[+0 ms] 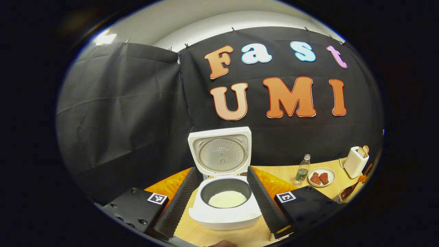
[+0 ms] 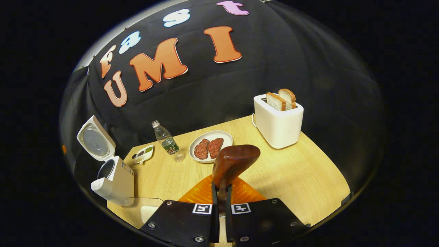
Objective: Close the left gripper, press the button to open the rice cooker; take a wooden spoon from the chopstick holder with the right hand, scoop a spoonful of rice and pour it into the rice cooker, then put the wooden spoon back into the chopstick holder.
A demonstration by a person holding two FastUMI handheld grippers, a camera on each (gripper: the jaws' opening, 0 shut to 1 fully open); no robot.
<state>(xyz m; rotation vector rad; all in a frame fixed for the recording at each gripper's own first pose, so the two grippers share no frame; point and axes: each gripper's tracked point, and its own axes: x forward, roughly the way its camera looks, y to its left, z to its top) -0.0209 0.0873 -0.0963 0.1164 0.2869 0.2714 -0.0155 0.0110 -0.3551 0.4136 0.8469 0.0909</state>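
In the left gripper view the white rice cooker (image 1: 224, 212) stands open, its lid (image 1: 221, 152) upright and white rice (image 1: 227, 199) in the dark inner pot. My left gripper (image 1: 223, 171) is open, with its two black fingers on either side of the cooker and apart from it. In the right gripper view my right gripper (image 2: 221, 192) is shut on the handle of the wooden spoon (image 2: 235, 161), whose brown bowl stands up over the table. The open rice cooker (image 2: 115, 180) sits far off to the left. A clear container (image 2: 142, 209) holding something white lies low at the left.
On the wooden table (image 2: 295, 171) stand a white toaster (image 2: 278, 123) with two bread slices, a plate (image 2: 223, 135) with red meat pieces, a plastic bottle (image 2: 167, 142) and a small dish (image 2: 144, 154). Black cloth walls close the back.
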